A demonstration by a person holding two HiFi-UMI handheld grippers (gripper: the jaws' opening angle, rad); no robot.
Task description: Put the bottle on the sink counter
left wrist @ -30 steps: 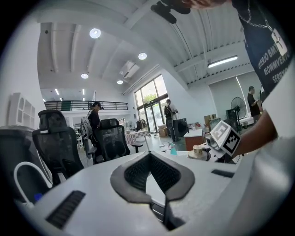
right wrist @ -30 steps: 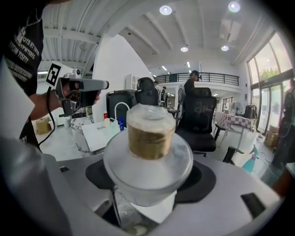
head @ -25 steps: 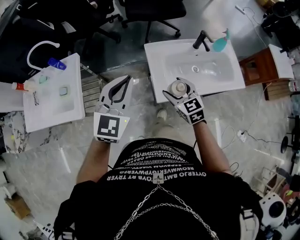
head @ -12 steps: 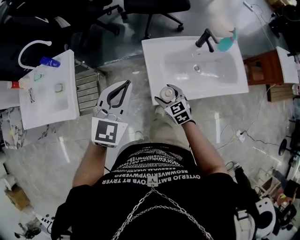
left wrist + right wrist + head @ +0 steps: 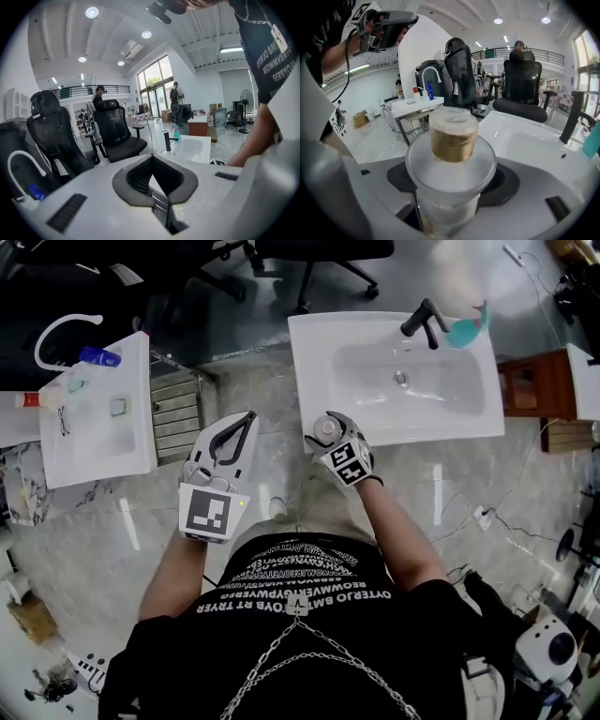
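A frosted bottle (image 5: 327,429) with a gold neck and a pale cap stands upright in my right gripper (image 5: 326,431), whose jaws are shut on its body. In the right gripper view the bottle (image 5: 452,140) fills the middle, with the gripper (image 5: 450,192) clamped below its shoulder. It hangs at the front left corner of the white sink counter (image 5: 319,352), whose basin (image 5: 543,145) lies ahead and to the right. My left gripper (image 5: 249,417) is held over the floor to the left of the counter. It is shut and holds nothing, its tips (image 5: 152,158) touching.
A black faucet (image 5: 421,321) and a teal object (image 5: 470,329) stand at the counter's back. A second white sink unit (image 5: 94,446) with small bottles stands at the left. Black office chairs (image 5: 309,259) are behind, a wooden cabinet (image 5: 530,390) at the right.
My right gripper has carried the bottle left along the counter's front edge, to its left corner. The left gripper has stayed about where it was.
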